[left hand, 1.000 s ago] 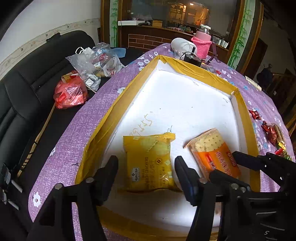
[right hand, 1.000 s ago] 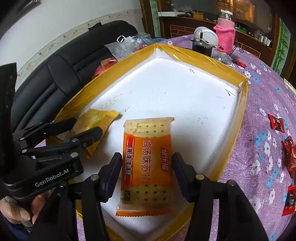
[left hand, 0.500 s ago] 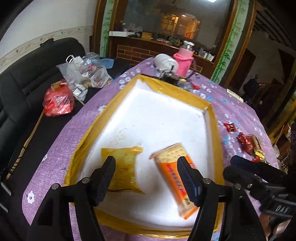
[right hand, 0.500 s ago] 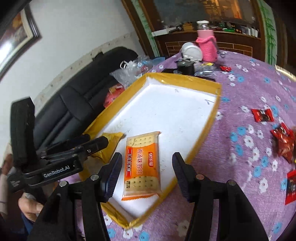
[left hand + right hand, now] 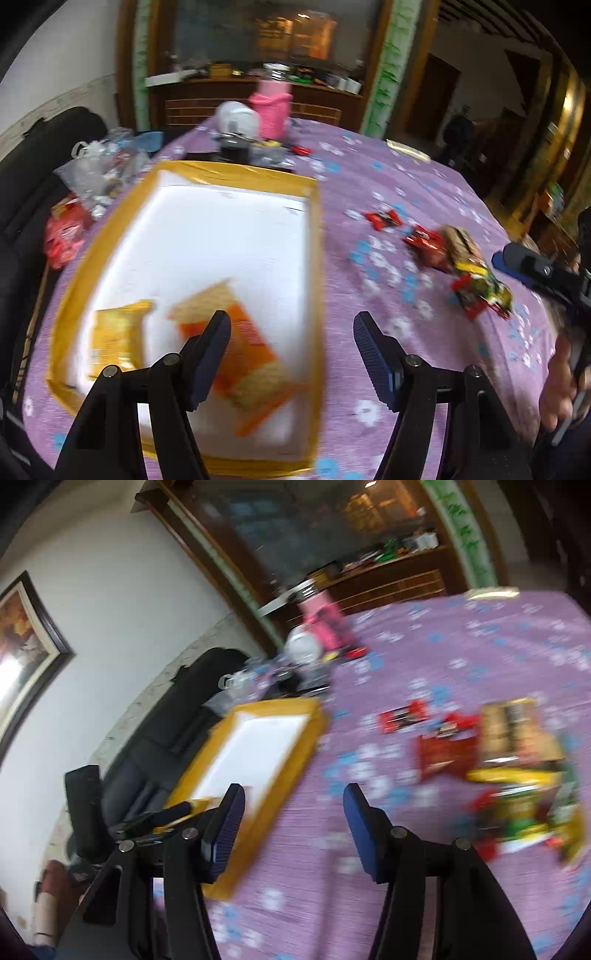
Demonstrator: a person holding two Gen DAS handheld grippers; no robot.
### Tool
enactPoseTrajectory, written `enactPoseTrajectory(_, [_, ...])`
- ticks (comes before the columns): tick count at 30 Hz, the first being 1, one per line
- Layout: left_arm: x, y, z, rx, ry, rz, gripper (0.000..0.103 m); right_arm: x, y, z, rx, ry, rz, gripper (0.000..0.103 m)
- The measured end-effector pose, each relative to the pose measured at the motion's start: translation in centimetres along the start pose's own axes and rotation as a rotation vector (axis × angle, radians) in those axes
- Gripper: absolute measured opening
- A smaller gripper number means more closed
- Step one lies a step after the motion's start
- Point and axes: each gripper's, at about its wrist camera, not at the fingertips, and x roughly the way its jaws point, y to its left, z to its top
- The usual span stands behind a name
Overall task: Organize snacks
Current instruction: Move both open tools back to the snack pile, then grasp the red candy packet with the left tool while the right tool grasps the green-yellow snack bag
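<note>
A white tray with a yellow taped rim [image 5: 314, 236] lies on the purple flowered tablecloth; it also shows in the right wrist view [image 5: 295, 753]. In it lie a yellow cracker pack [image 5: 118, 332] and an orange cracker pack [image 5: 251, 347], side by side at the near end. My left gripper [image 5: 291, 354] is open and empty, raised above the tray's near right corner. My right gripper [image 5: 293, 827] is open and empty above the cloth, right of the tray. A pile of red, brown and yellow-green snack packs [image 5: 465, 266] lies on the cloth to the right, also in the right wrist view [image 5: 509, 760].
A small red candy pack [image 5: 382, 218] lies between tray and pile. A pink bottle [image 5: 273, 107] and a white round object [image 5: 236, 118] stand at the table's far end. Plastic bags [image 5: 99, 173] sit on the black sofa [image 5: 22, 177] at left.
Both grippers have lifted away from the two packs and swung right towards the snack pile. The packs stay in the tray. Both views are motion-blurred.
</note>
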Motion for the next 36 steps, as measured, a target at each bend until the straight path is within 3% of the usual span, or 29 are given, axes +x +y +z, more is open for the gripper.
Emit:
enactPoseTrajectory(7, [2.4, -5.6, 0.1, 0.045, 0.088, -0.126, 0.072, -4.2, -10.7, -0.4, 0.062, 0.012, -0.22, 0.055])
enactPoseTrajectory(11, [4.1, -8.9, 0.6, 0.042, 0.154, -0.213, 0.072, -4.4, -15.8, -1.3, 0.121, 0.061, -0.216, 0.055])
enactPoseTrajectory(15, [5.5, -12.0, 1.3, 0.041, 0.201, -0.278, 0.072, -4.1, -16.2, -1.7, 0.091, 0.069, -0.254, 0.054])
enactPoseTrajectory(19, [6.5, -13.9, 2.0, 0.033, 0.225, -0.31, 0.072, -2.8, -16.5, -2.4, 0.087, 0.106, -0.266, 0.033])
enactPoseTrajectory(24, [8.4, -15.6, 2.8, 0.0, 0.271, -0.35, 0.072, -1.9, -14.5, -3.0, 0.038, 0.133, -0.188, 0.02])
enactPoseTrajectory(27, [9.8, -16.3, 3.0, -0.016, 0.291, -0.35, 0.072, -1.2, -13.1, -3.3, -0.004, 0.149, -0.162, 0.019])
enactPoseTrajectory(32, [11.0, -17.2, 2.8, 0.008, 0.284, -0.303, 0.071, -2.3, -14.6, -2.9, 0.083, 0.104, -0.18, 0.014])
enactPoseTrajectory(36, [12.1, -17.8, 2.3, 0.048, 0.282, -0.262, 0.055, -2.7, -15.3, -2.8, 0.119, 0.084, -0.191, 0.014])
